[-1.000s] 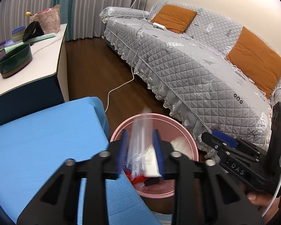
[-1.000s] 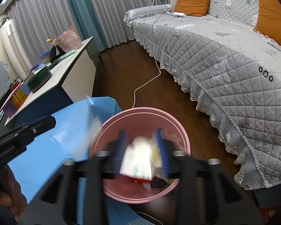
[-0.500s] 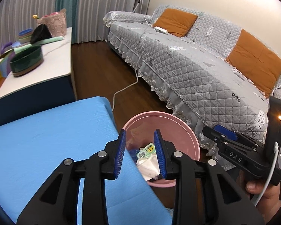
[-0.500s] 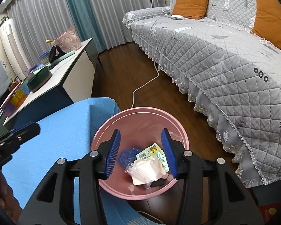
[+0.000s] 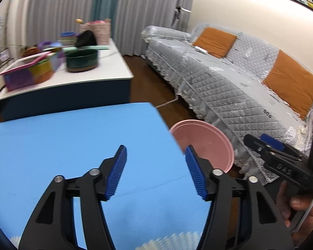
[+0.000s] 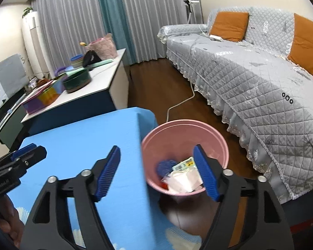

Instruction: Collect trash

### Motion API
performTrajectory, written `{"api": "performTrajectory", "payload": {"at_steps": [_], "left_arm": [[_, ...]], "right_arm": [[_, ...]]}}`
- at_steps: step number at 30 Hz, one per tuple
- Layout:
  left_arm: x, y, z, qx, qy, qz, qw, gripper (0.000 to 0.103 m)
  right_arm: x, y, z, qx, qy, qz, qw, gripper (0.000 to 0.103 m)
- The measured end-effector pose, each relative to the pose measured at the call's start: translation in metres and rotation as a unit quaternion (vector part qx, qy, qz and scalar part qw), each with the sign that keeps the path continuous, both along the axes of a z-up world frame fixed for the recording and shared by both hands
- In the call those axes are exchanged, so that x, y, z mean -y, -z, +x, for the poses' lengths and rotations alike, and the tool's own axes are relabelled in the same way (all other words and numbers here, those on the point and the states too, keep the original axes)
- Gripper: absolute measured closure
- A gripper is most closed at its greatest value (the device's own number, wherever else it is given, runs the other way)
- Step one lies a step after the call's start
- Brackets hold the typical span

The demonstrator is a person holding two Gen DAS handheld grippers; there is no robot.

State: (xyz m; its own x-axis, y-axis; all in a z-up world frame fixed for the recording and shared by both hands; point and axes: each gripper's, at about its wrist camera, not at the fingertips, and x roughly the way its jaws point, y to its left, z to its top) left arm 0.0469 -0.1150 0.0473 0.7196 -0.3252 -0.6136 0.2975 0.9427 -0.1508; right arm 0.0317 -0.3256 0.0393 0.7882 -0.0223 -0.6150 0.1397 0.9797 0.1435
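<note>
Trash [image 6: 184,180] now lies in the pink bin [image 6: 198,125]; both tools, left [image 5: 155,171] and right [image 6: 156,171], have just been opening, now wide and empty above the blue bench [image 5: 73,145], suggesting this drop is finished.

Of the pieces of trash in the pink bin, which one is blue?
The crumpled blue wad at the left side of the pink bin. The piece beside it is a white wrapper, and a green-and-yellow printed packet lies behind that.

I note my left gripper [image 5: 155,170] and right gripper [image 6: 158,171] both gaping, jaws just widened, nothing between the pads.
</note>
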Motion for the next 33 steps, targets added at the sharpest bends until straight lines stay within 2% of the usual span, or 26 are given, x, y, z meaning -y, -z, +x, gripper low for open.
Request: {"api": "performTrajectory", "payload": {"at_steps": [7, 10, 13, 17, 26, 33], "left_arm": [[-0.044, -0.002, -0.046, 0.035, -0.067, 0.004, 0.9972, 0.03], [-0.053, -0.004, -0.062, 0.04, -0.077, 0.007, 0.9962, 0.02], [-0.063, -0.001, -0.078, 0.039, -0.087, 0.008, 0.9954, 0.019], [-0.078, 0.008, -0.094, 0.028, -0.116, 0.008, 0.9928, 0.008], [-0.094, 0.03, -0.093, 0.007, -0.16, 0.009, 0.9871, 0.008], [-0.094, 0.037, -0.089, 0.003, -0.166, 0.019, 0.986, 0.008]], "right_arm": [[-0.051, -0.01, -0.032, 0.025, -0.027, -0.025, 0.999, 0.009], [-0.067, -0.009, -0.042, 0.03, -0.034, -0.033, 0.998, 0.007], [-0.078, -0.005, -0.049, 0.029, -0.041, -0.044, 0.998, 0.007], [-0.089, -0.001, -0.061, 0.029, -0.047, -0.055, 0.997, 0.005], [-0.106, 0.017, -0.068, 0.024, -0.066, -0.072, 0.995, 0.005], [-0.107, 0.022, -0.063, 0.022, -0.063, -0.072, 0.995, 0.005]]}}
